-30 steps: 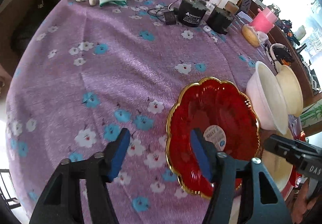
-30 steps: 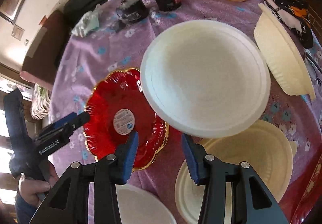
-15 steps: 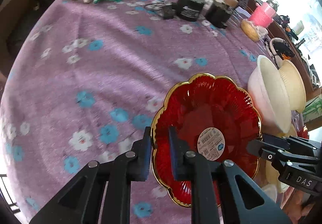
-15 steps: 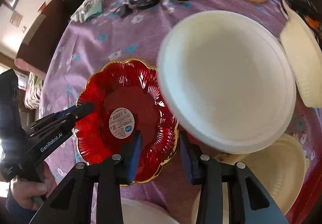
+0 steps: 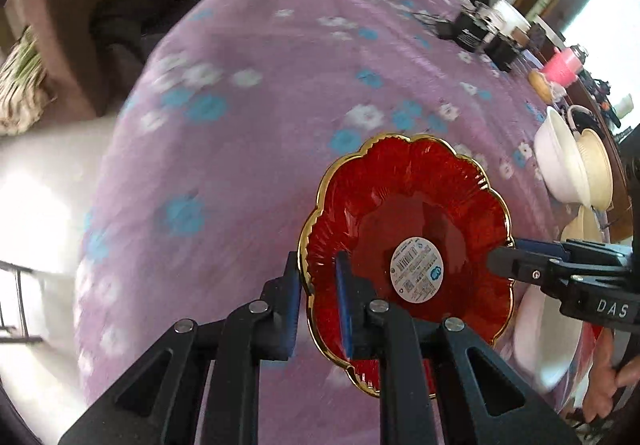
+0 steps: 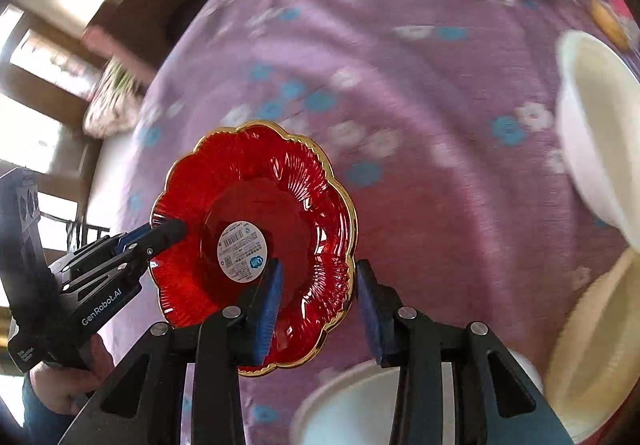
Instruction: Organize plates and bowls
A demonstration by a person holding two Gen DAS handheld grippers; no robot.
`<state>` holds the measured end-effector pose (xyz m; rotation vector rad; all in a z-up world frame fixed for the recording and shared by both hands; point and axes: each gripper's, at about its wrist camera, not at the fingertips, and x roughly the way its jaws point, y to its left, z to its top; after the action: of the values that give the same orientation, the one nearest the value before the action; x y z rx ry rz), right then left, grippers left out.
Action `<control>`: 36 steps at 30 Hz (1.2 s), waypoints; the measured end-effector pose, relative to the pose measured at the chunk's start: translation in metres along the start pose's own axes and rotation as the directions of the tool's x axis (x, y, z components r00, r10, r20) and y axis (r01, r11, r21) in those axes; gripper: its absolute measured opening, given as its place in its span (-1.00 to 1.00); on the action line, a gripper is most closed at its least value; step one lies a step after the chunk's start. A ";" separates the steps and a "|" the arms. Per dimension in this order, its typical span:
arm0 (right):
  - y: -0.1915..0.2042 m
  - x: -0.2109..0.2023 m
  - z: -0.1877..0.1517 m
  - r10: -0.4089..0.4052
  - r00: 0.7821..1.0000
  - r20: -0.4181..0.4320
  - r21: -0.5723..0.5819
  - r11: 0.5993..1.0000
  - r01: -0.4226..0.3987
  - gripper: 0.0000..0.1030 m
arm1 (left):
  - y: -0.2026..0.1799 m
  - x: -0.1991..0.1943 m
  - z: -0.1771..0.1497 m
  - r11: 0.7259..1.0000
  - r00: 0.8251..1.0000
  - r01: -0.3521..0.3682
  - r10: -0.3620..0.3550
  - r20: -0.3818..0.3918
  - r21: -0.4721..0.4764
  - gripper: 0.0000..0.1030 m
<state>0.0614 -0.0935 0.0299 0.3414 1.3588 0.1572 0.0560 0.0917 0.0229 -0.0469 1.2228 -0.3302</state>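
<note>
1. The red scalloped plate (image 5: 408, 229) with a gold rim and a round barcode sticker is the landmark – it sits over the purple floral tablecloth (image 5: 260, 149).
2. The left gripper (image 5: 318, 301) is clamped on the plate's near-left rim, 1 pad inside and 1 outside.
3. The right gripper (image 6: 316, 305) straddles the plate's opposite rim; its jaws have just been closing, and whether the pads press I cannot tell.
4. Left of the plate the cloth lies bare up to the table edge.
5. Right of it crowd a white bowl (image 6: 592, 133), a cream bowl (image 5: 598, 173) – and a cream plate (image 6: 596, 341).
</note>
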 end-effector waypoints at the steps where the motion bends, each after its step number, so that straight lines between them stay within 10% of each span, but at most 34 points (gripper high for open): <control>1: 0.005 0.002 -0.002 0.008 1.000 -0.007 -0.015 1.000 -0.008 -0.22 | 0.006 -0.004 -0.005 1.000 1.000 -0.004 0.004 0.006 -0.018 -0.69; 9: 0.011 0.008 -0.002 0.015 1.000 -0.017 -0.031 0.999 -0.015 -0.24 | 0.016 -0.009 -0.011 0.999 0.999 -0.004 0.006 0.038 -0.036 -0.55; 13: 0.007 0.013 -0.003 -0.004 1.000 -0.022 -0.019 1.000 0.004 -0.77 | 0.003 -0.005 -0.010 0.999 0.998 -0.041 0.040 0.046 0.010 -0.71; 36: 0.020 -0.067 -0.033 0.055 0.990 0.130 -0.072 0.996 -0.046 -0.77 | -0.040 -0.093 -0.022 0.990 0.962 -0.136 0.124 0.242 0.032 -0.70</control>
<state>0.0167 -0.0903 0.0926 0.3231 1.2123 0.2192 -0.0009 0.0823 0.1090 0.0350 0.9727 -0.2317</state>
